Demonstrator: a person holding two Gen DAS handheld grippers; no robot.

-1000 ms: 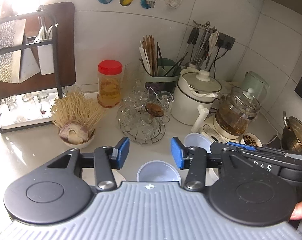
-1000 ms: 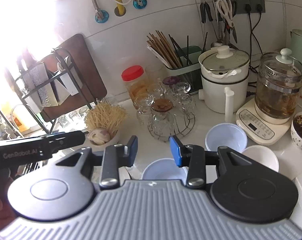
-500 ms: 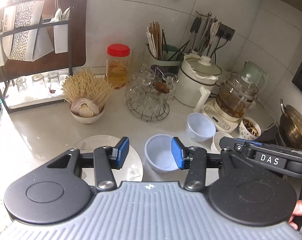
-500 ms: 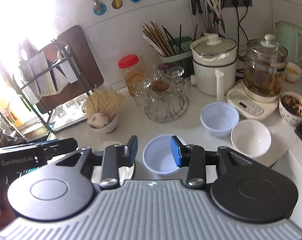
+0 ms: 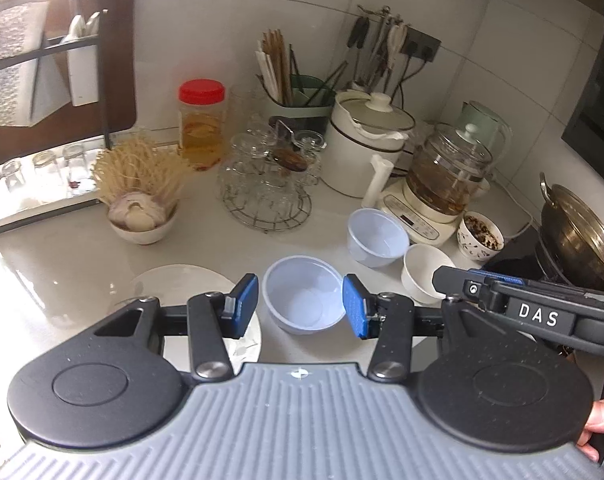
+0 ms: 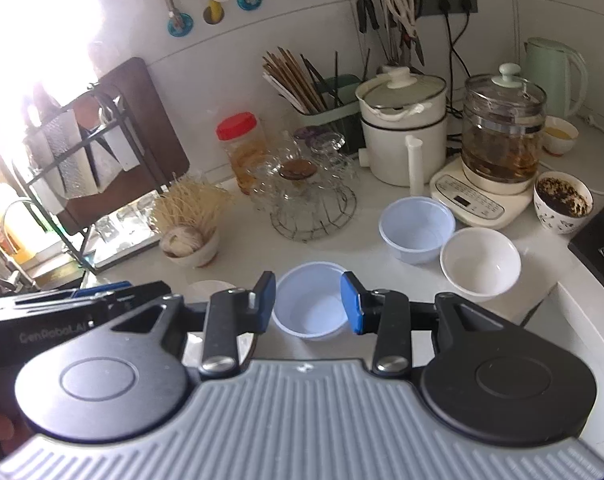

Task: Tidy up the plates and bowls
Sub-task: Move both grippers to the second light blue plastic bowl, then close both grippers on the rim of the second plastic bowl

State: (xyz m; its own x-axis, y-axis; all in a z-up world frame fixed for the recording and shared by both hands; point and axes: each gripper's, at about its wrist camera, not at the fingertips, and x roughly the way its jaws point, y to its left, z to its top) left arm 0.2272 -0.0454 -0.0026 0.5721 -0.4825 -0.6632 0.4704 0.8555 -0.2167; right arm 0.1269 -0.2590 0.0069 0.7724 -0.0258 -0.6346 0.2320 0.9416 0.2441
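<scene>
A pale blue plastic bowl [image 5: 303, 298] stands on the white counter, framed between the open jaws of my left gripper [image 5: 300, 307]. The same bowl [image 6: 310, 302] sits between the open jaws of my right gripper [image 6: 309, 300]. Neither gripper holds anything. A white plate [image 5: 182, 284] lies left of the bowl, partly hidden by my left finger. A second pale blue bowl [image 5: 377, 236] and a white bowl [image 5: 423, 272] stand to the right; they also show in the right wrist view as the blue bowl [image 6: 417, 228] and white bowl [image 6: 479, 262].
A wire rack of glass cups [image 5: 268, 184], a bowl of noodles and garlic [image 5: 142, 204], a red-lidded jar [image 5: 202, 124], a white pot [image 5: 365, 152], a glass kettle [image 5: 445, 176], a patterned cup [image 5: 479, 236] and a dish rack [image 5: 42, 120] line the back. A wok [image 5: 577, 236] sits right.
Both grippers have pulled back and risen, so more of the counter shows. The pale blue bowl now sits fully between each pair of jaws. Nothing was grasped.
</scene>
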